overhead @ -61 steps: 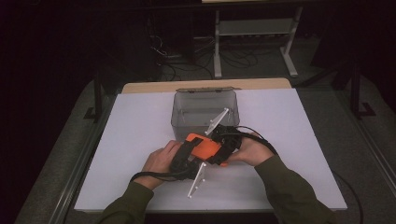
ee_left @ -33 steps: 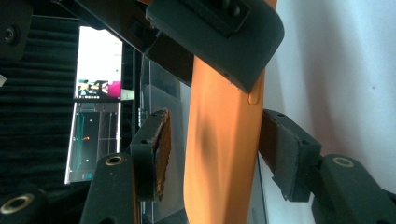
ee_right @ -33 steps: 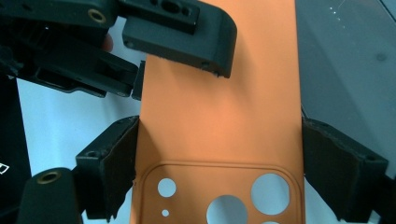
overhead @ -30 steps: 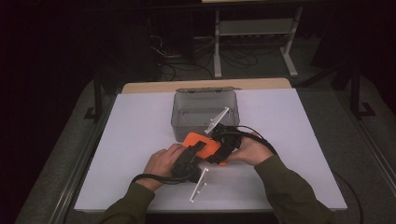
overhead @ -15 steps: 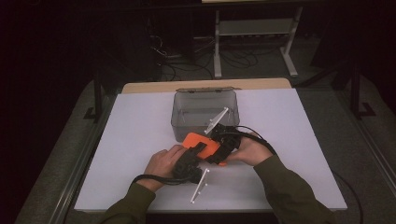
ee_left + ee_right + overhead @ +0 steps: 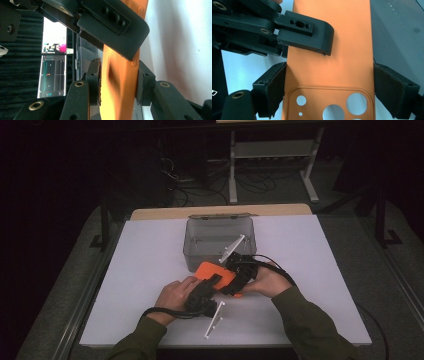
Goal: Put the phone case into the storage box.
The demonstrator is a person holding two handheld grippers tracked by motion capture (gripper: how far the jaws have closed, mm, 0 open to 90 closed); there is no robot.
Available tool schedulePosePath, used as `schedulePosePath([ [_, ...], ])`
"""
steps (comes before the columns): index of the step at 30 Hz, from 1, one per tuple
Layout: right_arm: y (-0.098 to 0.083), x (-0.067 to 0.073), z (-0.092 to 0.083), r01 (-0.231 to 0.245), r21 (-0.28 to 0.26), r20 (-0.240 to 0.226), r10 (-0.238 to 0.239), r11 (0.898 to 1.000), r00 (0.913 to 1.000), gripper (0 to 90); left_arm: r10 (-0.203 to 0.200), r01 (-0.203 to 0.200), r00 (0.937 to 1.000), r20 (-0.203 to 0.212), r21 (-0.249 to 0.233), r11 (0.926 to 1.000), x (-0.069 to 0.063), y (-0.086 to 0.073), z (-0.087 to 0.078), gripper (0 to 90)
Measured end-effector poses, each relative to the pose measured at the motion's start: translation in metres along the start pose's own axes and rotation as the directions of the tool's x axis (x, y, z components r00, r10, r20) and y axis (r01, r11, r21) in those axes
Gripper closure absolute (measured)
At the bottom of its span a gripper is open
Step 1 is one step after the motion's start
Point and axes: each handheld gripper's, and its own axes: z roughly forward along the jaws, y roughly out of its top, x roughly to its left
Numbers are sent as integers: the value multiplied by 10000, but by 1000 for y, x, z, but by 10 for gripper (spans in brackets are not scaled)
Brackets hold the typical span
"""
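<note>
Phone case [image 6: 216,271], orange, held between both grippers just in front of the clear plastic box [image 6: 220,240], above the white table [image 6: 310,270]. Right gripper [image 6: 329,95] spans the case across its width at the camera-cutout end; both pads sit flush on the long edges, jaws spread wide but pressing. Left gripper [image 6: 117,82] has just been closing and now pinches the case across its thin wall, one pad [image 6: 96,82] on each face; the wall looks bowed and dimpled between the pads. Judgement: light, thin, soft and rubbery, so it flexes instead of cracking, and is not fragile. Its matte skin should give the pads good friction, so slip is a small risk; buckling is the larger one. Squeezing across the width may fold the open shell inward, so moderate force suits the right gripper. Better holds look like the rim near a corner or beside the cutout frame, where the material seems stiffer. The pinch ahead of the left jaws suits pulling or bending.
</note>
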Motion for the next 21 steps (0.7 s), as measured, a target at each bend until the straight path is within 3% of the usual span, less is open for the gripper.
schedulePosePath([
  [21,1,-3,1,-242,71,-233,244,9997,9994,151,376,-376,9993,15,40,9993,-3,0,0,726],
])
